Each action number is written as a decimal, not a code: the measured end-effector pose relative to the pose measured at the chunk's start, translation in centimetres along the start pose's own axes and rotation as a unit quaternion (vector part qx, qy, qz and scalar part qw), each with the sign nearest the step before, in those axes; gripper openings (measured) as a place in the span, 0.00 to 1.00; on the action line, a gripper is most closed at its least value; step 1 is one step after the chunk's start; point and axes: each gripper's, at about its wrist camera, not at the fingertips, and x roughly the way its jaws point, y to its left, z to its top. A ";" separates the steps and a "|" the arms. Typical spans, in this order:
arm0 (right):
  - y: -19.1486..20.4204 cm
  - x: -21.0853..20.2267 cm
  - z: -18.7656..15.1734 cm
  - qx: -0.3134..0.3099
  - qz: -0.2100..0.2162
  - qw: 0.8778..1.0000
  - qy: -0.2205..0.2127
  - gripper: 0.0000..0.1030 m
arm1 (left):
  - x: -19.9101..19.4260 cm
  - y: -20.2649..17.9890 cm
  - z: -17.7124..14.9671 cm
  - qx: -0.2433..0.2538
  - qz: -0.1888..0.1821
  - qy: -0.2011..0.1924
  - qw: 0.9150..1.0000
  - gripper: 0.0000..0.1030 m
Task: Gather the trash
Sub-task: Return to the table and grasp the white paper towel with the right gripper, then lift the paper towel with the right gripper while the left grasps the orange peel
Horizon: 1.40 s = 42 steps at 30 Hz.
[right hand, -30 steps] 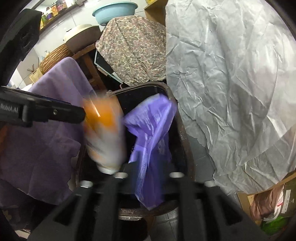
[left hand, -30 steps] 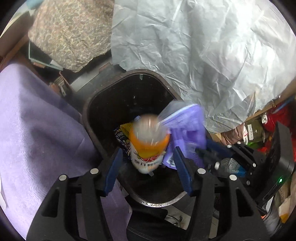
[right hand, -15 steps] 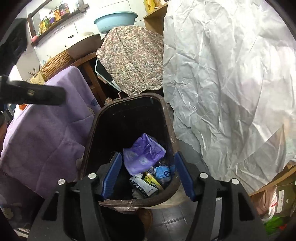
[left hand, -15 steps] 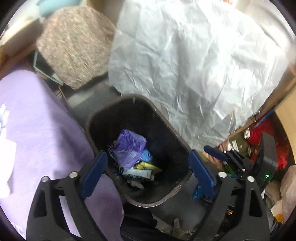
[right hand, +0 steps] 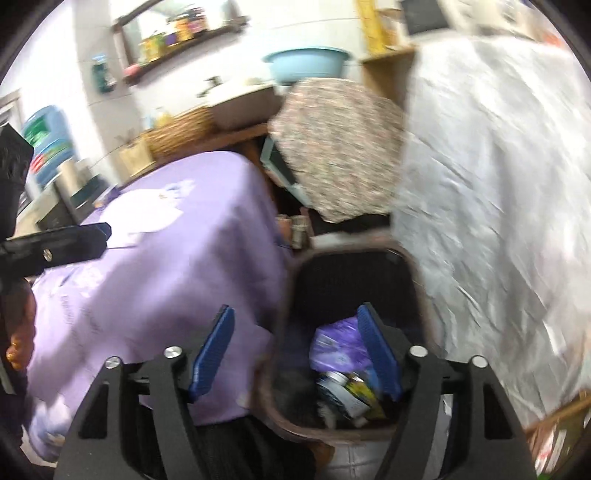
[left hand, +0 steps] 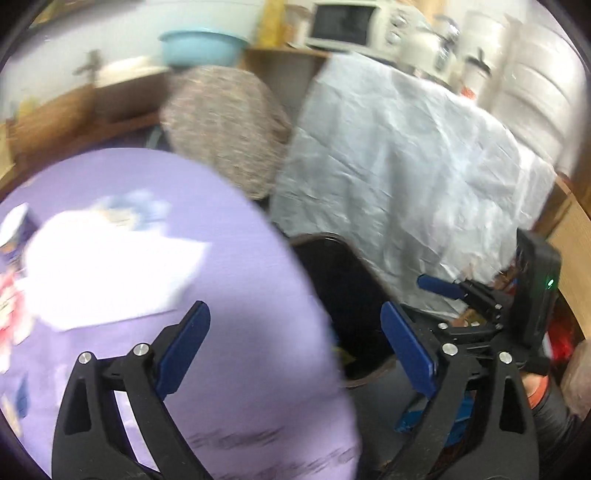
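A dark brown trash bin (right hand: 280, 369) stands on the floor beside a table under a purple cloth (right hand: 177, 280). In the bin lie a purple wrapper (right hand: 338, 345) and several other pieces of trash. My right gripper (right hand: 295, 354) is open and empty, over the bin's near rim. My left gripper (left hand: 295, 347) is open and empty, over the purple cloth's (left hand: 236, 288) edge, with the bin (left hand: 343, 291) just right of it. White paper (left hand: 107, 273) and small packets lie on the cloth, blurred. The right gripper also shows in the left wrist view (left hand: 461, 291).
A crinkled white sheet (right hand: 498, 206) hangs over something to the right of the bin. A floral-covered object (right hand: 340, 147) stands behind it. Shelves, a teal basin (right hand: 306, 64) and a microwave (left hand: 343, 26) are at the back. Clutter lies at the far right (left hand: 561, 332).
The orange bottle and the purple wrapper dropped into the bin and both grippers opened. Both grippers have since risen and swung left toward the purple-clothed table.
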 end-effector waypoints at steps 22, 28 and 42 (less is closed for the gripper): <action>17.8 12.1 7.9 -0.215 0.049 0.971 0.094 0.56 | -11.6 15.5 -9.3 -0.125 0.150 -0.043 0.980 0.90; 18.4 12.6 7.3 -0.217 0.070 0.968 0.109 0.05 | -11.2 15.5 -9.2 -0.119 0.147 -0.043 0.981 0.90; 13.2 2.0 9.9 -0.119 0.078 0.989 -0.026 0.04 | -9.8 15.4 -7.3 -0.077 0.171 -0.045 0.981 0.90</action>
